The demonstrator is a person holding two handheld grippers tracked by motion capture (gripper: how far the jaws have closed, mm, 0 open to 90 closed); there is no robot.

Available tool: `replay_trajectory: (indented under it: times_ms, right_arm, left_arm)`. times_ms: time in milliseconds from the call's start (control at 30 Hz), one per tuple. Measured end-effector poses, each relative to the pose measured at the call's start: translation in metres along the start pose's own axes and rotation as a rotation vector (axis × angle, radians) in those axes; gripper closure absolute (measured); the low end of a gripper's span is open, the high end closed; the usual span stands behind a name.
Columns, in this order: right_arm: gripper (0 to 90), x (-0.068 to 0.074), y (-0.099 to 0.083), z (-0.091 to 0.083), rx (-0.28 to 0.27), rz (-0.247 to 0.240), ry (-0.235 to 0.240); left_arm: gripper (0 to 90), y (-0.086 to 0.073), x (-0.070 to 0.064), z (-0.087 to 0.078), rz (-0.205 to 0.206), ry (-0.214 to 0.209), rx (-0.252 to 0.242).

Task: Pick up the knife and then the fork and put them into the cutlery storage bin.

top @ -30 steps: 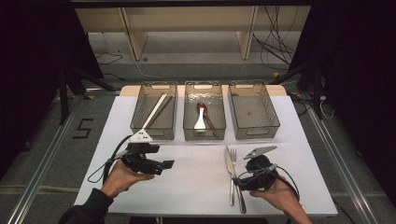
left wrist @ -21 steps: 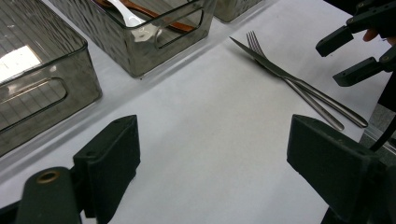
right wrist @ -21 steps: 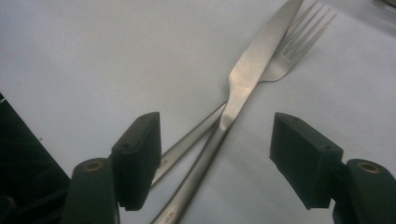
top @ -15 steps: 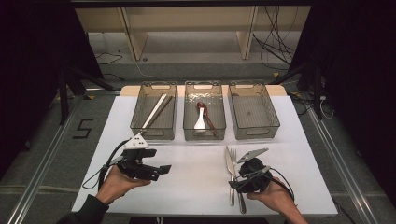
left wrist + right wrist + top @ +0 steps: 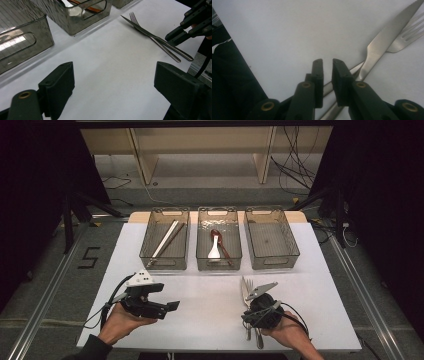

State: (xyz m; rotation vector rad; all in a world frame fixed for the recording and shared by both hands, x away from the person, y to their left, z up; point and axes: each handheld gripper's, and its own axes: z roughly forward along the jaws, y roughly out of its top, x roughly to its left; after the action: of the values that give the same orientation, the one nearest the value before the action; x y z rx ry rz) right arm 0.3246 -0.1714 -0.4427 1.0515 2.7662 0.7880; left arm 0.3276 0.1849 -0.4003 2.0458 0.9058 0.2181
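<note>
The right tongs [image 5: 327,65], nearly clenched with nothing between them, hang low over the crossed knife [image 5: 384,42] and fork [image 5: 404,37] on the desk [image 5: 210,295], likely to pinch a handle, while the left tongs [image 5: 113,85] wait released.

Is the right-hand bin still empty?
Yes, in the high view the right-hand bin holds nothing, while the knife and fork lie on the table by the right gripper.

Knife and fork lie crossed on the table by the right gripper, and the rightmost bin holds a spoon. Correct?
Not quite. In the high view the rightmost bin is empty; the spoon lies in the middle bin. The knife and fork do lie crossed by the right gripper.
</note>
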Motion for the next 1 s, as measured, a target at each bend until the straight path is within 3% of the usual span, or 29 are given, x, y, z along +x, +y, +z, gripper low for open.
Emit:
replay_trajectory:
  times_ms: [167,633,1000]
  right_arm:
    - [90.0,0.002,0.000,0.006,0.027,-0.019,0.013]
    - [90.0,0.005,-0.001,0.026,0.112,-0.056,0.017]
    - [90.0,0.007,0.000,0.024,0.155,-0.078,0.006]
  left_arm:
    - [16.1,-0.001,0.002,0.001,-0.001,0.006,0.006]
    - [16.1,-0.004,-0.001,0.005,0.016,0.011,0.024]
    - [16.1,-0.006,-0.001,0.007,0.021,0.015,0.036]
